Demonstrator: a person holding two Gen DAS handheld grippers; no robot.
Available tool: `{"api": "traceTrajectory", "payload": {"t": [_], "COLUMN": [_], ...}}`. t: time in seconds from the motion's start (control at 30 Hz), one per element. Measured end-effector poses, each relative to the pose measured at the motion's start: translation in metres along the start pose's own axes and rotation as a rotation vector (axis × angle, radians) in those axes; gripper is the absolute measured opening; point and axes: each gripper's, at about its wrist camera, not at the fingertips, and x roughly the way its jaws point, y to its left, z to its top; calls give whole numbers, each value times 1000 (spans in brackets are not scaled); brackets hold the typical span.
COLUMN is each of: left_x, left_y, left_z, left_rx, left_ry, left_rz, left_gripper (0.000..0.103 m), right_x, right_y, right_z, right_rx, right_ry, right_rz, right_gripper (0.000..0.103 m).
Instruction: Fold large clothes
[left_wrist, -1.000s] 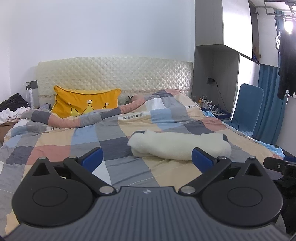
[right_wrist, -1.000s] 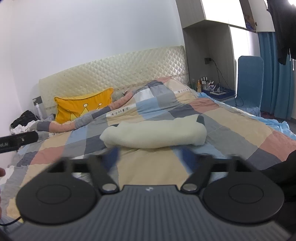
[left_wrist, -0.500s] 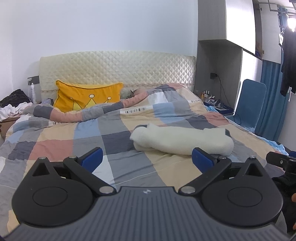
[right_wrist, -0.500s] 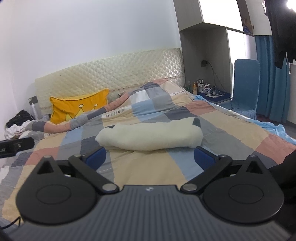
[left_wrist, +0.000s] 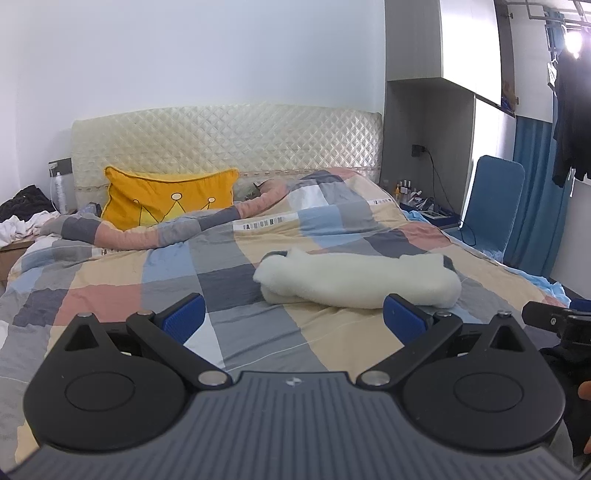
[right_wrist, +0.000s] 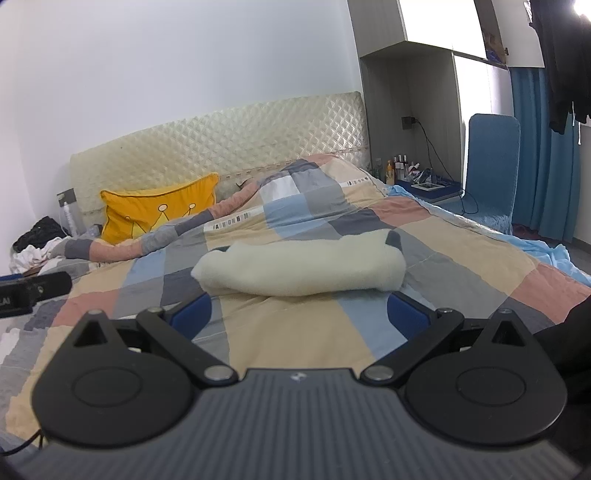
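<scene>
A cream fleece garment (left_wrist: 358, 278) lies folded into a long bundle on the patchwork quilt (left_wrist: 266, 332) of the bed, with a dark trim showing at its right end. The same garment (right_wrist: 301, 267) fills the middle of the right wrist view. My left gripper (left_wrist: 293, 319) is open, held back from the bundle and a little to its left, with nothing between its blue pads (left_wrist: 184, 317). My right gripper (right_wrist: 301, 315) stands wide open just short of the bundle's near edge, its blue pads (right_wrist: 406, 315) apart from the cloth.
A yellow crown pillow (left_wrist: 168, 201) leans on the quilted headboard (left_wrist: 229, 140). A blue chair (left_wrist: 495, 206) and a cluttered bedside table (right_wrist: 424, 184) stand right of the bed, with blue curtains (right_wrist: 546, 155) and hanging dark clothes behind. A clothes pile (left_wrist: 22, 218) lies at far left.
The right gripper's fingers spread wider, from blurred and closer together to fully apart. The left view's framing shifted slightly; the folded garment has stayed where it lies.
</scene>
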Motion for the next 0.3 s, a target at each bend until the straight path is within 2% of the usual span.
{"api": "traceTrajectory", "payload": {"t": [0.3], "left_x": [-1], "left_y": [2], "left_z": [0], "left_rx": [-13], "left_ry": [2], "left_rz": [-4], "left_gripper": [103], "right_x": [0], "right_y": [2], "right_z": [1], "right_rx": [-5], "right_ry": [5], "right_rz": [-4], "right_gripper": [103]}}
